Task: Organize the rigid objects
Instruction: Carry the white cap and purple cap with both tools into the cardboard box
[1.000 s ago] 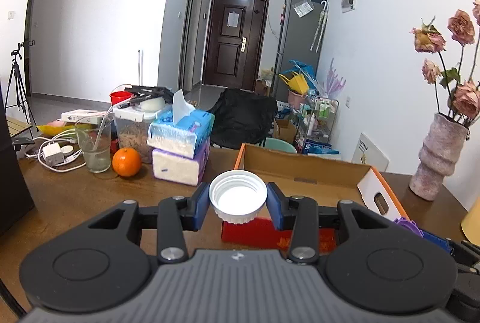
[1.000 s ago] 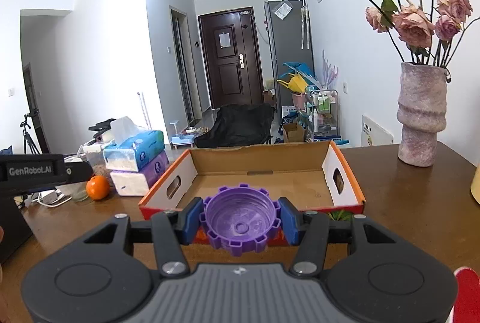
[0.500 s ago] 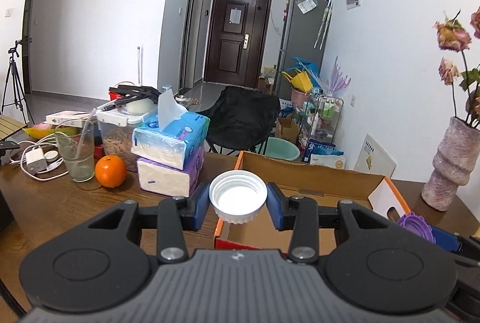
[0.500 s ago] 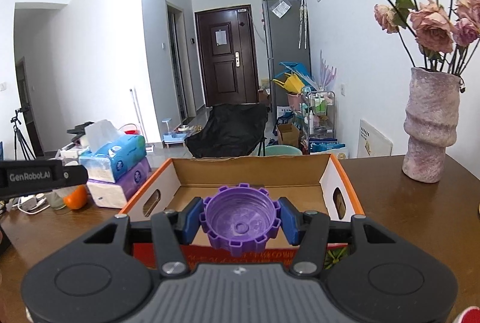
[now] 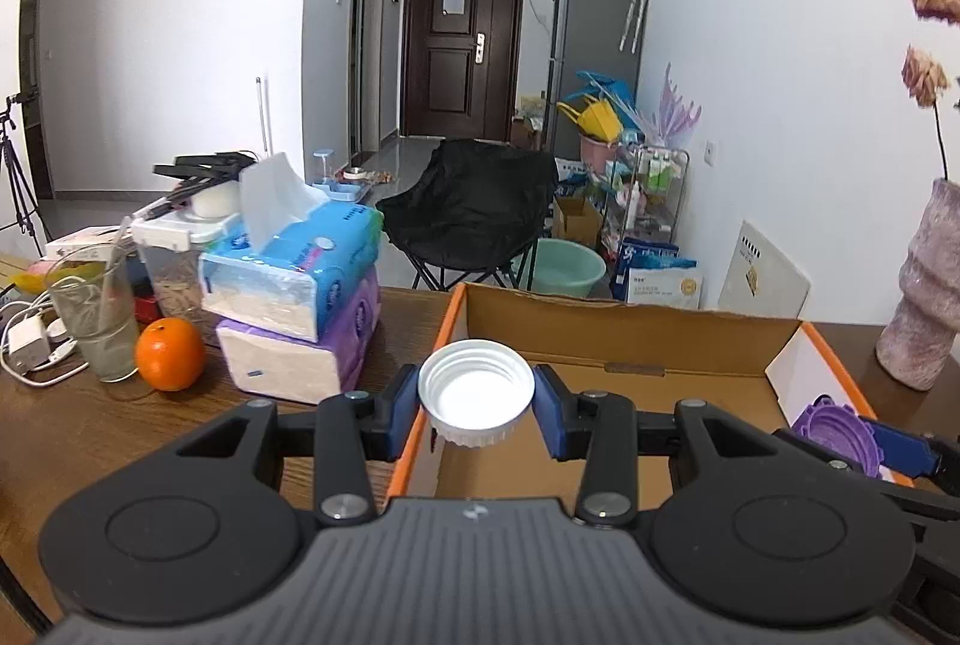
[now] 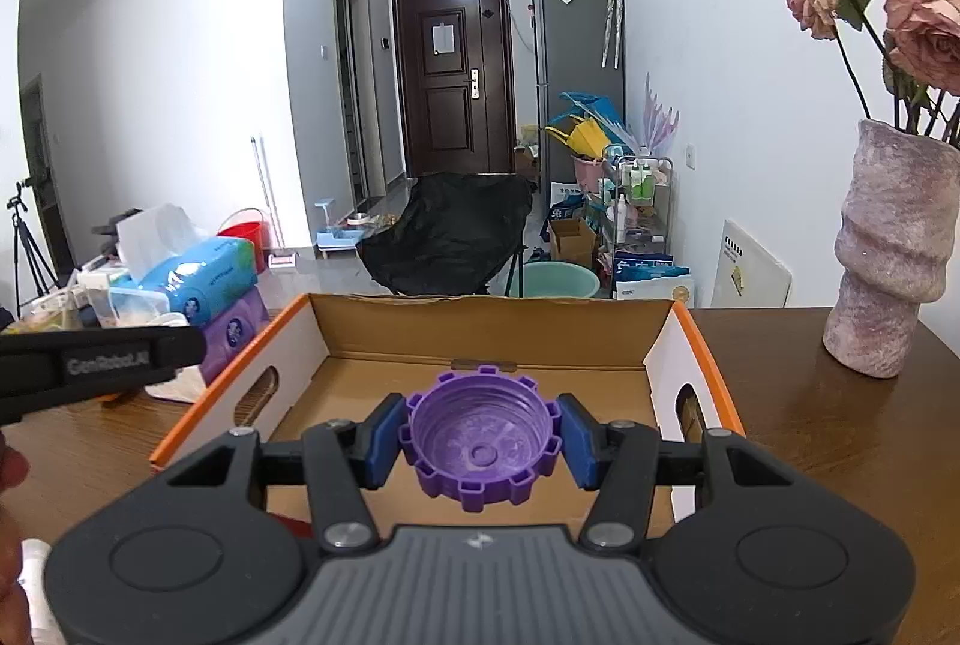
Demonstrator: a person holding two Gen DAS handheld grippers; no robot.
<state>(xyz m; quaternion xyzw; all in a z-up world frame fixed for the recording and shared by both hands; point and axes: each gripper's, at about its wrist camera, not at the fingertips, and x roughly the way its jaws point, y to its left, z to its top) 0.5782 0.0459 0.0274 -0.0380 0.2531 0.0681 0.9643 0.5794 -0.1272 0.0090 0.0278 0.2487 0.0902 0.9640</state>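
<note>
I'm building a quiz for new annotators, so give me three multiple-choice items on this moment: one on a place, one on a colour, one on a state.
1. The orange sits beside:
A. the vase
B. the drinking glass
C. the purple cap

2. The left gripper holds a cap that is:
A. white
B. purple
C. red

3. The right gripper is:
A. open and empty
B. lying in the box
C. shut on the purple cap

Answers:
B, it is next to the drinking glass.
A, the white cap.
C, both pads press the purple cap.
</note>
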